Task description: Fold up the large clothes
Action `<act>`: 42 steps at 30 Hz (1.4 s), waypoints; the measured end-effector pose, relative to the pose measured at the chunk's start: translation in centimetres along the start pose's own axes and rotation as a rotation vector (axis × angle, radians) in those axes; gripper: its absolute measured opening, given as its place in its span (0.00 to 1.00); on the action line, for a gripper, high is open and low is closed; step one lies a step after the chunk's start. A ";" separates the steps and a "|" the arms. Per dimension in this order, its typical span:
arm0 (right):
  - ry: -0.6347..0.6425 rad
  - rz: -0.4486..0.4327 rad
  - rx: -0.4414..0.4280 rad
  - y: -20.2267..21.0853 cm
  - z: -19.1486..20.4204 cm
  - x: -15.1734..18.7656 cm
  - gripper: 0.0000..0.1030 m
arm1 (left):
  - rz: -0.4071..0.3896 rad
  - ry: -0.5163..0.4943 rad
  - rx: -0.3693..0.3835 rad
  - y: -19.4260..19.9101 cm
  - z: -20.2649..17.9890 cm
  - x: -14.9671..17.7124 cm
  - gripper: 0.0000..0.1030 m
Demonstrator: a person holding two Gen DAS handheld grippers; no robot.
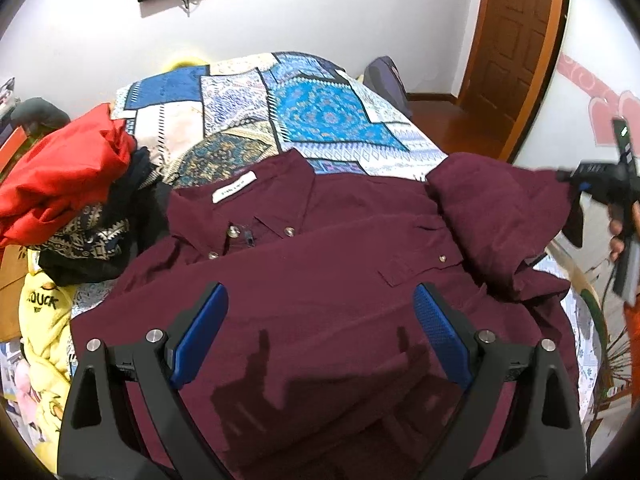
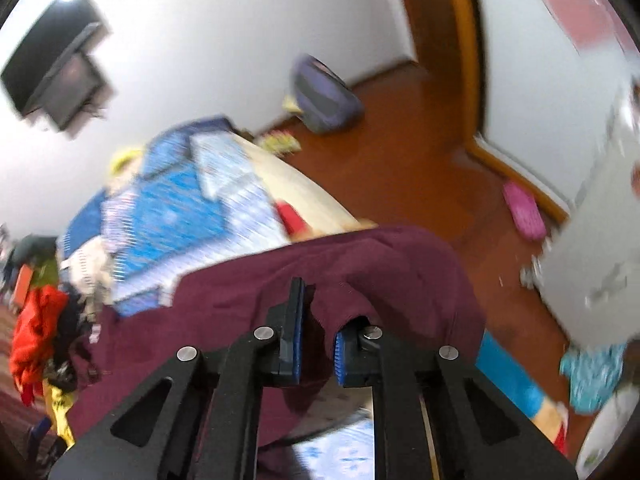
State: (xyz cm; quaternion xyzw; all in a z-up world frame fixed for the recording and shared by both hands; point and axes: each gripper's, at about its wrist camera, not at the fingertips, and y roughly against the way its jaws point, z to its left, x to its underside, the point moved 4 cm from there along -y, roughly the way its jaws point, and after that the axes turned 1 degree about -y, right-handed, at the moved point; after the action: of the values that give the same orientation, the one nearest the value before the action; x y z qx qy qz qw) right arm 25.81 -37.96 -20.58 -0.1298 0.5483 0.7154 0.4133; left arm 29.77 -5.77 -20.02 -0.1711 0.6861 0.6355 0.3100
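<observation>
1. The maroon shirt [image 1: 320,280] lies front up on the bed [image 1: 320,120], collar toward the far end, with a pile of other clothes [image 1: 68,184] just beside it.
2. My right gripper [image 2: 316,336] is clamped on a fold of the shirt's sleeve [image 2: 360,280]; the cloth hangs over and between its blue pads [image 2: 298,320].
3. My left gripper [image 1: 320,332] hovers over the lower front of the shirt, its fingers wide apart, and it holds nothing.
4. I think the step in hand is to carry the sleeve across the chest. To do it well I should keep the cloth tight enough that it does not bunch, lay it flat, and let the left gripper press the body so that it does not slide.
5. The left view shows the whole shirt and the lifted sleeve at its right edge. The right view, which is blurred, shows the grip itself from close and the floor [image 2: 400,152] beside the bed.
</observation>
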 end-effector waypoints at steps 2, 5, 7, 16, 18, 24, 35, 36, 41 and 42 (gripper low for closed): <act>0.060 -0.047 -0.056 2.3 2.8 -1.2 0.10 | -0.015 0.013 -0.003 0.6 0.6 -0.2 0.91; 0.159 -0.106 -0.149 5.4 7.9 -2.4 0.09 | -0.039 0.031 -0.011 1.5 1.6 -0.4 0.91; 0.217 -0.124 -0.212 6.8 11.2 -2.5 0.09 | -0.054 0.047 -0.014 2.2 2.4 -0.4 0.91; 0.443 -0.047 -0.460 8.3 25.8 1.5 0.08 | -0.131 0.135 -0.042 6.0 7.1 0.3 0.91; 0.488 -0.004 -0.499 7.7 28.5 3.4 0.08 | -0.145 0.155 -0.055 6.9 8.4 0.8 0.91; 0.615 0.238 -0.562 2.9 34.1 11.9 0.08 | -0.168 0.232 -0.106 9.2 13.0 2.9 0.91; 0.849 0.628 -0.421 -5.2 36.1 27.7 0.12 | -0.083 0.380 -0.184 9.7 19.1 9.1 0.91; 0.870 0.657 -0.401 -5.3 36.1 28.4 0.14 | -0.073 0.392 -0.187 9.6 19.5 9.6 0.91; 0.915 0.671 -0.378 -4.0 35.7 29.2 0.23 | -0.041 0.430 -0.191 9.1 20.3 11.0 0.91; 0.904 0.676 -0.392 -3.6 35.5 28.8 0.26 | -0.038 0.431 -0.190 9.0 20.2 11.1 0.91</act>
State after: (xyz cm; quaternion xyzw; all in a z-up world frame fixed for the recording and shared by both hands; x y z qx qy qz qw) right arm 19.93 6.86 -28.46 -0.3134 0.5386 0.7688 -0.1434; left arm 20.04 16.98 -20.28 -0.3441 0.6702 0.6402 0.1505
